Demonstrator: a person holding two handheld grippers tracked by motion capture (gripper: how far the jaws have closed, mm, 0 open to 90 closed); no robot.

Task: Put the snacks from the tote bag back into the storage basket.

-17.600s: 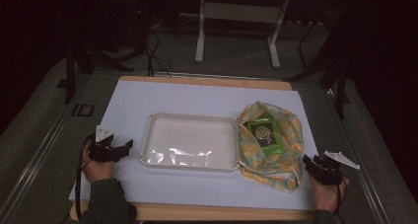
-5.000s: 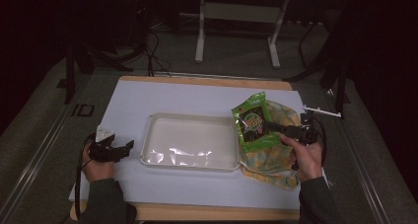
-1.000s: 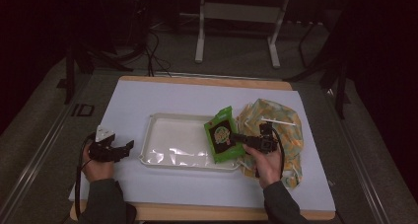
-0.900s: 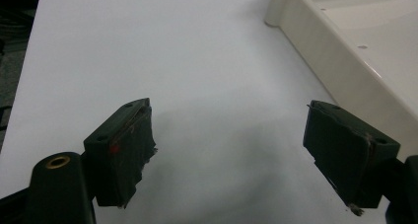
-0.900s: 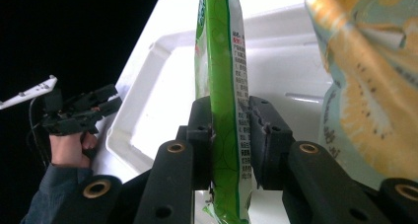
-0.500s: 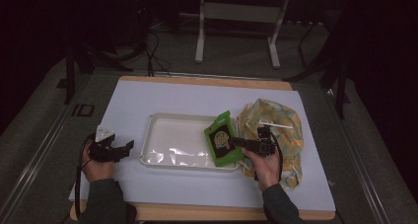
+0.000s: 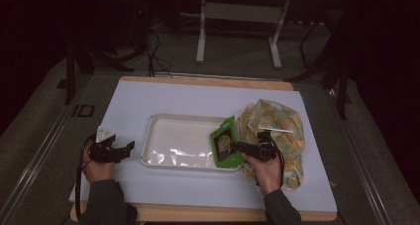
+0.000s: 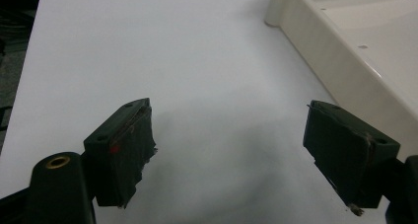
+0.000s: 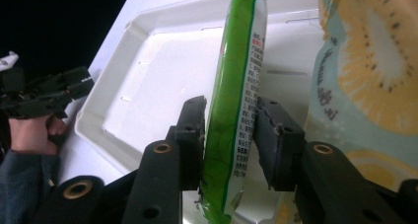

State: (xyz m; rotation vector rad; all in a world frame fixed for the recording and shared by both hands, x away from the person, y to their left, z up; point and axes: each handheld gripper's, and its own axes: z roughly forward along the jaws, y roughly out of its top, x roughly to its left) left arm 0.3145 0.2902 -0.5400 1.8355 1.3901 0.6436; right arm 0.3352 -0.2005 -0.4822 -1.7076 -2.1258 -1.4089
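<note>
A green snack packet [image 7: 225, 143] stands on edge over the right end of the white tray [image 7: 173, 136], tilted slightly. My right gripper [image 7: 236, 146] is shut on its lower part. In the right gripper view the packet [image 9: 234, 61] sits pinched between the two jaws of my right gripper [image 9: 229, 130], with the tray [image 9: 148, 76] beyond it. My left gripper [image 7: 129, 147] rests on the table left of the tray. It stands open with nothing between its fingers, which are spread wide on my left gripper [image 8: 229, 150] above bare tabletop.
A crumpled kiwi-print bag [image 7: 275, 131] lies right of the tray, close beside my right hand; the bag [image 9: 374, 71] almost touches the packet. The tray's outer wall [image 8: 320, 51] is near the left gripper. Table edges border dark floor all around.
The right gripper took the green packet out of the patterned bag and carried it left to the tray. Over the last second it sank a little. The left gripper stayed put.
</note>
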